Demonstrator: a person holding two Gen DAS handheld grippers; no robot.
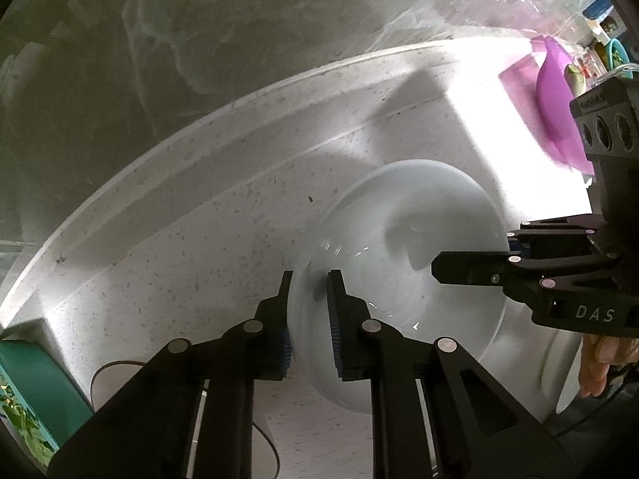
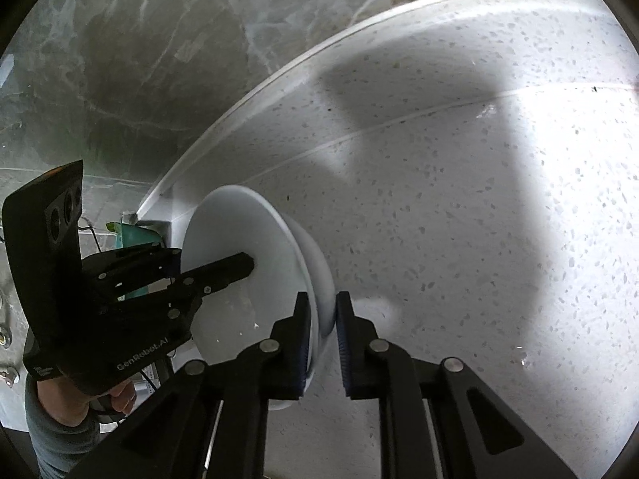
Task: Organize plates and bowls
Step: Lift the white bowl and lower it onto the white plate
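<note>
A white bowl [image 1: 403, 279] is held over the speckled white counter [image 1: 179, 263]. My left gripper [image 1: 308, 291] is shut on its near rim, one finger inside and one outside. My right gripper [image 2: 322, 311] is shut on the opposite rim of the same bowl [image 2: 235, 235]. The right gripper also shows in the left wrist view [image 1: 471, 267], with one finger reaching into the bowl. The left gripper shows in the right wrist view [image 2: 215, 267], one finger inside the bowl. Another white dish [image 1: 559, 375] lies partly hidden under the bowl at the right.
A grey marble backsplash [image 1: 199, 40] rises behind the counter. A purple bowl on a purple mat [image 1: 555, 99] sits at the far right. A green box [image 1: 36, 391] stands at the left edge with a thin cable [image 1: 263, 431] beside it.
</note>
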